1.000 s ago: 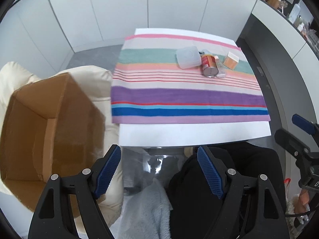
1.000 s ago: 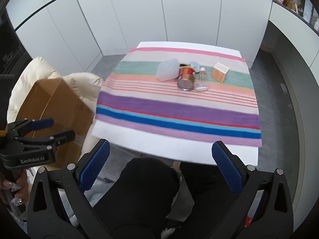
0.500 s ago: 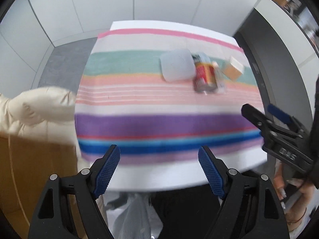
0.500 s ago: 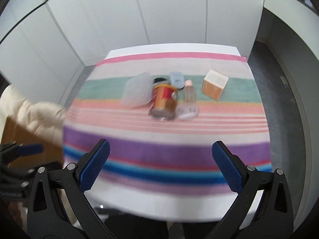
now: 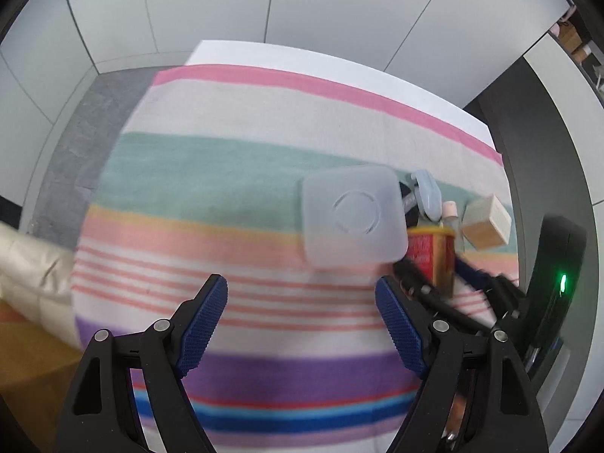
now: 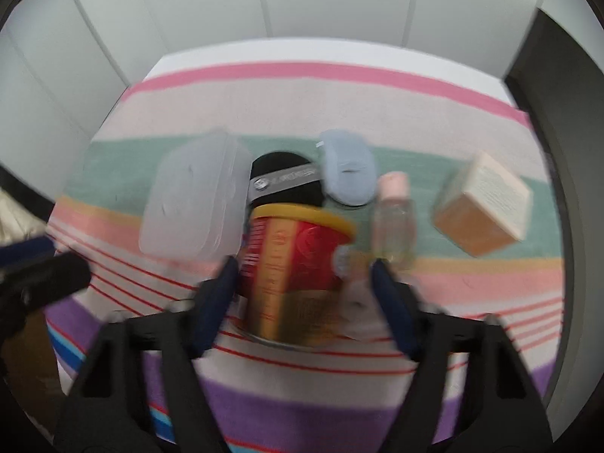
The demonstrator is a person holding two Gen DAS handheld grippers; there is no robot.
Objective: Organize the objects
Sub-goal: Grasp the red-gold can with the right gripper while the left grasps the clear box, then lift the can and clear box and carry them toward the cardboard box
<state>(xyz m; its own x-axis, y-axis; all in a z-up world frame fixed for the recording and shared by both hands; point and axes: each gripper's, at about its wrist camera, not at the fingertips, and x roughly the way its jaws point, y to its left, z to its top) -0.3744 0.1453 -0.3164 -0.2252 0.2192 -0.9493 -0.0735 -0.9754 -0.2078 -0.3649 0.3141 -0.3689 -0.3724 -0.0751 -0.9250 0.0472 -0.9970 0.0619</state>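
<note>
Several items are clustered on the striped cloth (image 5: pixel 211 173). A red can with a yellow rim (image 6: pixel 298 260) stands between the fingers of my right gripper (image 6: pixel 302 270). Its jaws are closing, with a gap still showing on the can's right side. Left of the can sits a translucent lidded box (image 6: pixel 196 196). Behind it are a black round pad (image 6: pixel 287 181) and a light blue item (image 6: pixel 349 170). To its right are a pink-capped clear bottle (image 6: pixel 392 219) and a tan box (image 6: pixel 483 207). My left gripper (image 5: pixel 302 294) is open and empty, just short of the translucent box (image 5: pixel 353 217).
A white table edge (image 5: pixel 234 51) shows beyond the cloth, with white cabinet doors behind it. A cream cushion (image 5: pixel 30 264) and a cardboard box (image 5: pixel 22 358) lie to the left. The left gripper's fingers (image 6: pixel 37 275) reach in at the right wrist view's left edge.
Both grippers have come forward and down from off the table's near edge to right over the objects. The right jaws have narrowed around the red can.
</note>
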